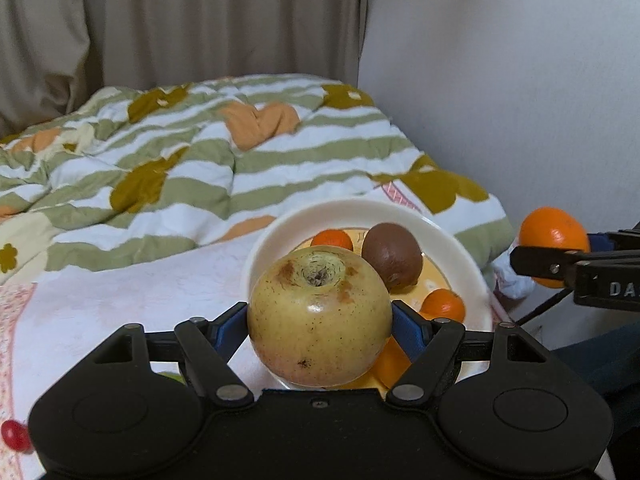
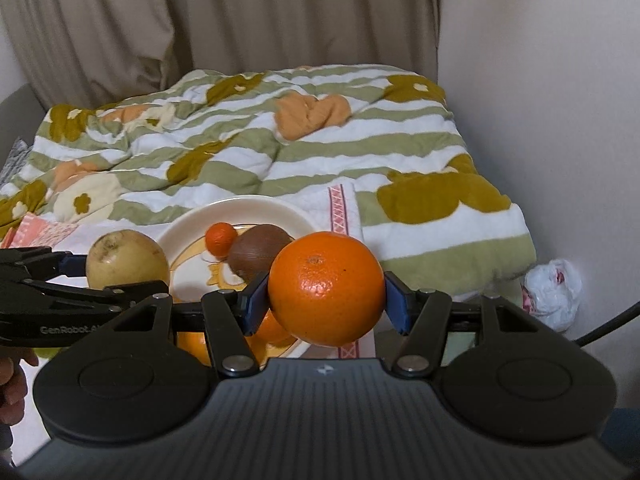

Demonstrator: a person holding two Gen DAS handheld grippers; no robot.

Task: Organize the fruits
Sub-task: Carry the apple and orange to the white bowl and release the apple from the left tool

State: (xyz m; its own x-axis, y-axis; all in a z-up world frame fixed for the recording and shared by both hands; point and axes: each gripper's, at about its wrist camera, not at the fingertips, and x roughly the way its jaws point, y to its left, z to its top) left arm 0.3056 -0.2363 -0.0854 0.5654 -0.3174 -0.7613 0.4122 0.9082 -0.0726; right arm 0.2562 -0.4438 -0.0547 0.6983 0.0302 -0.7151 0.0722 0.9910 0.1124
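Fruits head for a cream plate [image 1: 460, 240] on a bed, each large piece carried in its own set of tongs. The left tongs [image 1: 320, 320] are clamped on a speckled yellow apple [image 1: 320, 320], blue pads [image 1: 406, 326] pressed to both flanks, stem hollow turned up; the apple hangs over the plate's near rim. The right tongs [image 2: 326, 292] grip a big orange [image 2: 326, 288] the same way, pads tight on either side, and that orange is held just off the plate's right edge. Already on the plate lie a brown kiwi [image 1: 392, 258], a small tangerine [image 1: 332, 239] behind it at the far side and another tangerine [image 1: 442, 305] at the right; more orange shows beneath the apple, though what it is cannot be told. The step in hand appears to be delivery: both fruits lifted and brought to the dish, neither yet set down. The next move likely calls for lowering the apple into the free near part of the plate without knocking the kiwi, then letting the pads part only once the fruit rests, since a round fruit dropped on a shallow dish over soft bedding could roll away. Both tongs tilt steeply downward toward the plate, side by side, left beside right. A striped quilt [image 2: 240, 152] lies bunched behind, a red cherry-like fruit [image 1: 14, 434] sits on the sheet at lower left, and a hand [image 2: 12, 380] shows at the edge of the right view.
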